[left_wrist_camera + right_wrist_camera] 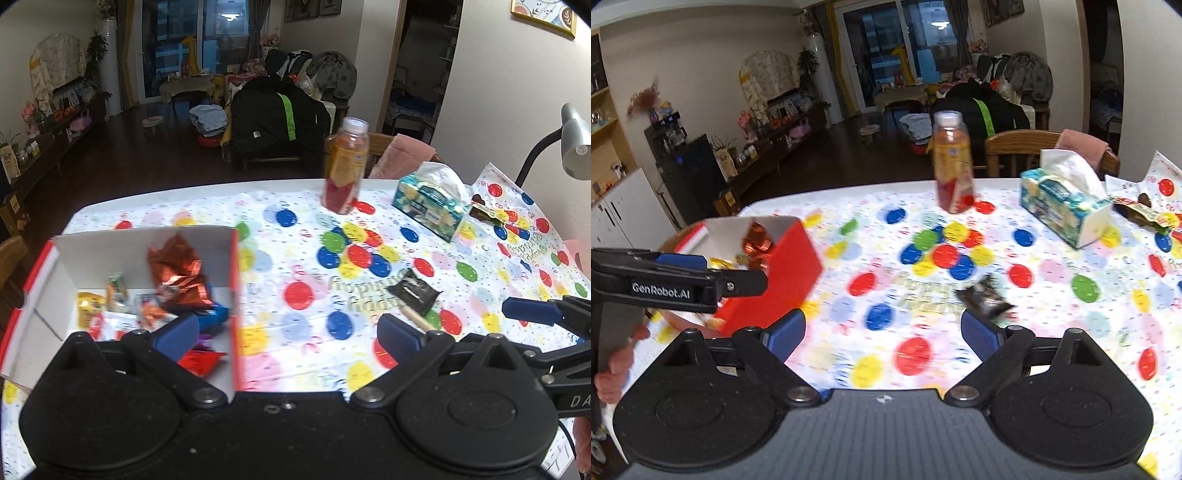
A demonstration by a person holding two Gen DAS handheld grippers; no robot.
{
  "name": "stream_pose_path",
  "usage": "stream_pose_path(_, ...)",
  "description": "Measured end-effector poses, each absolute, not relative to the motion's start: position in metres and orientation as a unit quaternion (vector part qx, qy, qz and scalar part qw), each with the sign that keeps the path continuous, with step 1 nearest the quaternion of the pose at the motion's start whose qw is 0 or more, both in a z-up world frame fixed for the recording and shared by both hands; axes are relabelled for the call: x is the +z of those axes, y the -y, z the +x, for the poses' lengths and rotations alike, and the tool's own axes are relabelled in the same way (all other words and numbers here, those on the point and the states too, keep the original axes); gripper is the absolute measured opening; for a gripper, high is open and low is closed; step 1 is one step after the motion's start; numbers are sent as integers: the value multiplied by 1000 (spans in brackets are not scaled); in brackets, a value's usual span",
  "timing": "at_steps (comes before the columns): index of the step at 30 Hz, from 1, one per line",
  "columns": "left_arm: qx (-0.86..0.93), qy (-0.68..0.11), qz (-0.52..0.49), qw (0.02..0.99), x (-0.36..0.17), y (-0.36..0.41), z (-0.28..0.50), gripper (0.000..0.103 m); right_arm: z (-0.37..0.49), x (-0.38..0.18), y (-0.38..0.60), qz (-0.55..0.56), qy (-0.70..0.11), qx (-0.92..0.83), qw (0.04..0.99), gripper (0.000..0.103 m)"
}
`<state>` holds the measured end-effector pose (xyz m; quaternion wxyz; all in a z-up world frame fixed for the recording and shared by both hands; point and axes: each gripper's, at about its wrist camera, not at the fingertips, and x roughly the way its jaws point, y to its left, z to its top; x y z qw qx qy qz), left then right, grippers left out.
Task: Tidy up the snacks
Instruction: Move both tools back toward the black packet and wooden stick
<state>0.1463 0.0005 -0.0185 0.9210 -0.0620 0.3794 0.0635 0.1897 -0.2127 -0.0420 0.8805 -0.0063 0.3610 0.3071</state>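
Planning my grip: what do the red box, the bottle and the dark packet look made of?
Red box: likely thin cardboard, with a matt white inside and folded walls. Bottle: clear plastic, glossy, with a paper-like label. Dark packet: probably crinkly plastic film; too blurred to be sure.

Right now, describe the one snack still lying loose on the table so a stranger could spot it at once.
Start at the balloon-print tablecloth and find the "happy birthday" lettering near its middle. Beside that lettering, apart from the red box of snacks, lies a small black packet. It is the only dark, crinkled wrapper there; the bottle and tissue pack sit farther back.
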Motion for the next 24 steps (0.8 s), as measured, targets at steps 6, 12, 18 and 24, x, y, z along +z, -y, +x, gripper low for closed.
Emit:
stream_pose_path(6, 68, -394, -74, 914, -33, 38, 172, 103, 214, -60, 242, -39, -369, 309, 876, 92)
stream_pose_path(12, 71, -415, -96, 902, -53, 68, 201, 103, 257, -78, 266, -53, -384, 292, 875, 92)
stream_pose_path(18, 79, -437, -103, 890, -77, 88, 224, 102, 303, -93, 278, -50, -403, 287, 867, 92)
stream_pose_path(24, 85, -457, -114, 878, -101, 105, 246, 102, 332, -107, 265, -57, -420, 302, 854, 92)
